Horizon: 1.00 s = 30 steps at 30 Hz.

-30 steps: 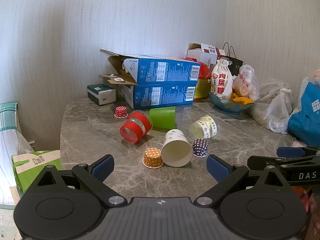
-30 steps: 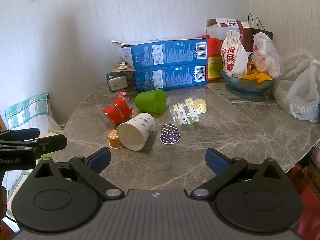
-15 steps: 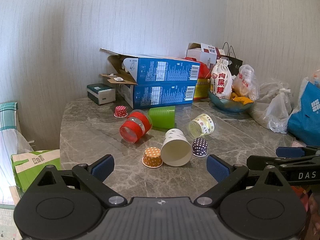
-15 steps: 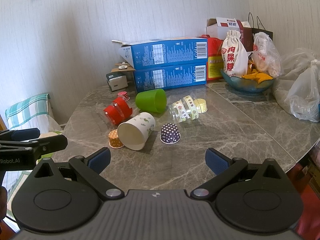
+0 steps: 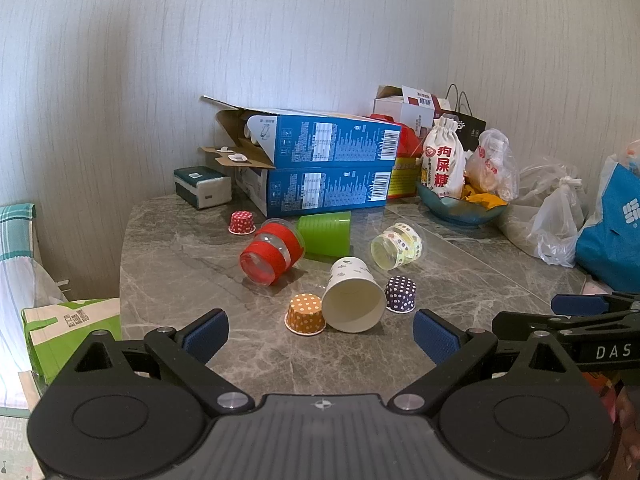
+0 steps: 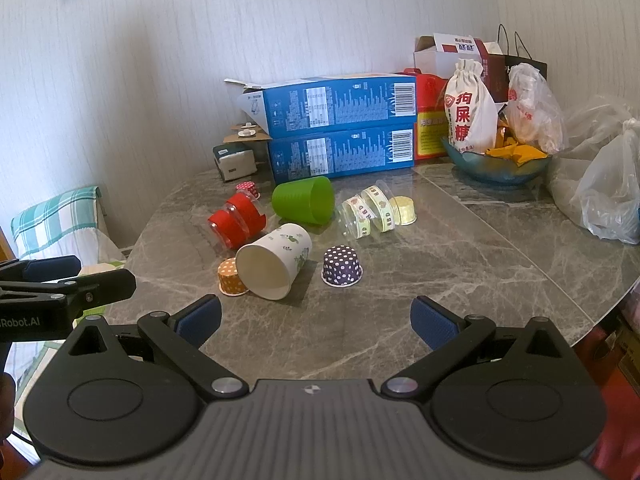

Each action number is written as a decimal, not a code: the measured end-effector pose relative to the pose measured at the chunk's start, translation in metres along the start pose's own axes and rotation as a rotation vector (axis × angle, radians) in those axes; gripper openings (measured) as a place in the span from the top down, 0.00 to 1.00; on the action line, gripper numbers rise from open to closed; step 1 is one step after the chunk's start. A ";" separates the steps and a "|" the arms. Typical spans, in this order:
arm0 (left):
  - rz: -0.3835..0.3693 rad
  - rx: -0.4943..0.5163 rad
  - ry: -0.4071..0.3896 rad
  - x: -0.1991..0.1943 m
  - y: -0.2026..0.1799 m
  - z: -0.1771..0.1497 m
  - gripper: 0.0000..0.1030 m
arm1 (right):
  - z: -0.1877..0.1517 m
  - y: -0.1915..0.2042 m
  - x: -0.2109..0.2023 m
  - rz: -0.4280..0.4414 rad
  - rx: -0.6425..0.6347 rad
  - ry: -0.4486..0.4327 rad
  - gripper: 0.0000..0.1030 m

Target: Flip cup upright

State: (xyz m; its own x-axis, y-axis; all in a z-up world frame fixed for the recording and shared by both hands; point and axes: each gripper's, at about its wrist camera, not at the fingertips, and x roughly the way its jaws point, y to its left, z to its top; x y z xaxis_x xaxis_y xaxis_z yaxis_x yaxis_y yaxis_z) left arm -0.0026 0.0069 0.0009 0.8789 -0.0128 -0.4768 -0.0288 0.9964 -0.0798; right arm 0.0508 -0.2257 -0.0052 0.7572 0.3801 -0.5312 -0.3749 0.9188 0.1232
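Observation:
Several cups lie on a grey marble table [image 5: 168, 272]. A white paper cup [image 5: 352, 298] [image 6: 274, 262] lies on its side, mouth toward me. A green cup [image 5: 326, 232] [image 6: 304, 204], a red-banded clear cup [image 5: 272, 254] [image 6: 236, 222] and a clear cup with printed bands [image 5: 396, 246] [image 6: 368, 212] also lie on their sides. Small dotted paper cups stand mouth down: orange [image 5: 306, 314] [image 6: 232, 278], purple [image 5: 400, 294] [image 6: 342, 266], red [image 5: 242, 222]. My left gripper [image 5: 320, 336] and right gripper [image 6: 316, 322] are open and empty, near the table's front edge.
Two stacked blue boxes [image 5: 328, 168] [image 6: 340, 128] stand at the back by the wall, with a tissue pack [image 5: 202, 190] to their left. A bowl with a cloth bag [image 5: 444, 168] [image 6: 466, 106] and plastic bags [image 6: 600, 184] fill the right side.
The clear banded cup has rolled slightly on the table. Both grippers have stayed nearly still and open.

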 end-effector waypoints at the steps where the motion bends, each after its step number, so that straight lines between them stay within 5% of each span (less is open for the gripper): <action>1: 0.000 0.000 -0.001 0.000 0.000 0.000 0.03 | 0.000 0.000 0.000 0.000 0.000 0.000 0.01; 16: 0.010 -0.011 -0.046 -0.003 0.008 0.003 0.00 | 0.011 0.008 0.006 0.028 -0.029 0.004 0.01; 22: -0.026 -0.026 -0.004 0.014 0.023 0.007 0.00 | 0.023 0.013 0.017 0.035 -0.045 0.013 0.01; 27: 0.008 0.064 0.022 0.032 0.036 0.025 0.00 | 0.030 0.013 0.030 0.035 -0.049 0.034 0.01; 30: -0.058 0.208 0.050 0.050 0.037 0.047 0.00 | 0.029 0.013 0.037 0.040 -0.039 0.050 0.01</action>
State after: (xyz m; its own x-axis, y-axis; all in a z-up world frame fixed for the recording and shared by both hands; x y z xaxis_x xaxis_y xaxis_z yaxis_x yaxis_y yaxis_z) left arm 0.0631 0.0471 0.0154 0.8513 -0.0692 -0.5201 0.1240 0.9897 0.0713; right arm 0.0891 -0.1967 0.0009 0.7140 0.4095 -0.5679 -0.4256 0.8979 0.1124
